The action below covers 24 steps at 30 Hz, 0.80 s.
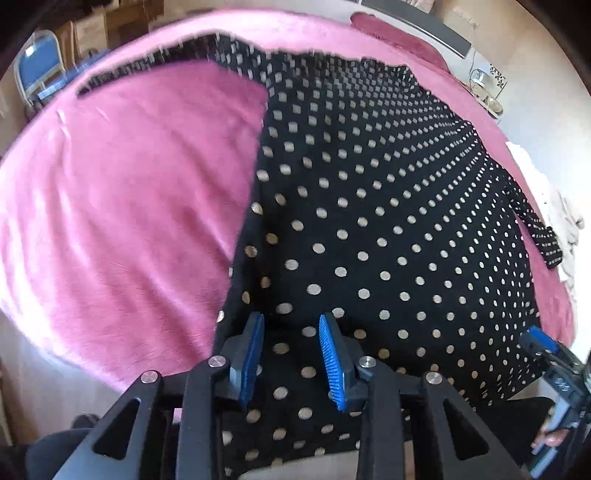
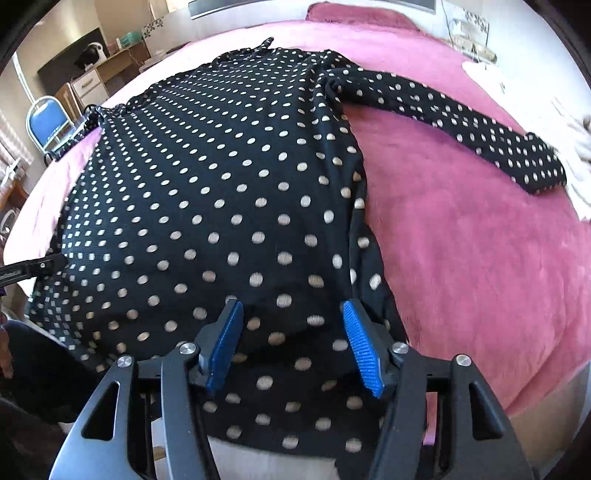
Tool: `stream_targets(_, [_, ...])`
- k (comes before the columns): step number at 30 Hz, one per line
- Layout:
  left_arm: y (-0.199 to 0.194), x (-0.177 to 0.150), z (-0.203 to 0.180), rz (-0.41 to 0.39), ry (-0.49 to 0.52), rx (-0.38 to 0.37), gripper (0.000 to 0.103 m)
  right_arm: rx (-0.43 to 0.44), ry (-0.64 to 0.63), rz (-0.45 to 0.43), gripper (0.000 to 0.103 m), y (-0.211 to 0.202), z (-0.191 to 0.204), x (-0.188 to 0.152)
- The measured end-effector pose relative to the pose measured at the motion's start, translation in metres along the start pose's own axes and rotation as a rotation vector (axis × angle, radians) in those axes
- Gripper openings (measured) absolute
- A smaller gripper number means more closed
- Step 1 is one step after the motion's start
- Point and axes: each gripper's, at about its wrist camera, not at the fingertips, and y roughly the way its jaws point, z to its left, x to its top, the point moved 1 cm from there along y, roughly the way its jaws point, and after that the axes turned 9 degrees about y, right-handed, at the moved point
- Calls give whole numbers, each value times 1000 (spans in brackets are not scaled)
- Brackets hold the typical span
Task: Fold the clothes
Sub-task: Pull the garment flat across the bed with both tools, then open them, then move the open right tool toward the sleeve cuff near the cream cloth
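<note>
A black long-sleeved garment with beige polka dots lies spread flat on a pink bed cover. Its hem hangs over the near bed edge. Its sleeves stretch out to both sides, one sleeve to the right. My left gripper is open, over the hem near the garment's left edge. My right gripper is open, over the hem near the garment's right edge. The right gripper also shows at the lower right of the left wrist view. Neither holds anything.
The pink bed cover fills most of both views. A pink pillow lies at the head. A blue chair and a wooden dresser stand beyond the bed's left side. White fabric lies at the right edge.
</note>
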Motion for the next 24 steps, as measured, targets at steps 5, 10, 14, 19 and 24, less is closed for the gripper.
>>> stream_targets(5, [-44, -13, -29, -94, 85, -2, 32, 59, 126, -102, 69, -50, -29, -1])
stream_targets(10, [-59, -11, -50, -82, 167, -54, 32, 61, 387, -158, 72, -99, -106, 13])
stream_targets(14, [-55, 0, -78, -87, 263, -98, 32, 75, 472, -287, 73, -152, -170, 33])
stream_targets(19, [-26, 32, -111, -113, 306, -98, 32, 129, 568, -303, 73, -153, -260, 67])
stream_targets(24, [27, 82, -155, -71, 324, -95, 32, 250, 829, -285, 73, -100, -340, 93])
